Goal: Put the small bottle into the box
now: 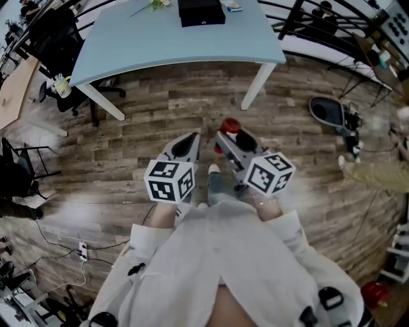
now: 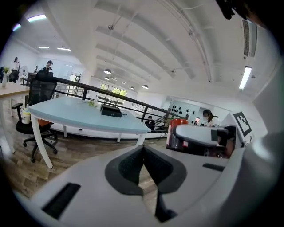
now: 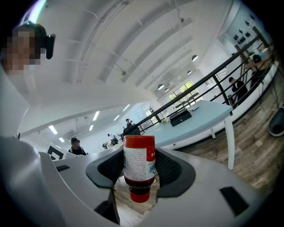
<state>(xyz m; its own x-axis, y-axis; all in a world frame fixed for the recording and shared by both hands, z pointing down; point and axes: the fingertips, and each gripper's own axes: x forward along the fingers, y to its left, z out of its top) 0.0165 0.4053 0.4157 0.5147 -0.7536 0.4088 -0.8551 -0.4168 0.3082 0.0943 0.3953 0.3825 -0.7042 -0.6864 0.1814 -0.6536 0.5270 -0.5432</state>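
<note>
A small red bottle (image 3: pixel 138 155) with a printed label hangs cap-down between the dark pads of my right gripper (image 3: pixel 139 170), which is shut on it. The head view shows that bottle (image 1: pixel 230 126) at the tip of the right gripper (image 1: pixel 227 136), above the wooden floor. My left gripper (image 1: pixel 186 146) is held beside it; its pads (image 2: pixel 128 166) meet with nothing between them. The black box (image 1: pixel 201 11) sits on the far side of a light blue table (image 1: pixel 160 45), well ahead of both grippers. The same box (image 2: pixel 111 111) (image 3: pixel 180 118) appears small in both gripper views.
A black office chair (image 1: pixel 54 35) stands at the table's left end. A dark round device (image 1: pixel 329 112) and cables lie on the floor to the right. A power strip (image 1: pixel 82 250) lies at the left. A black railing (image 1: pixel 332 22) runs behind the table.
</note>
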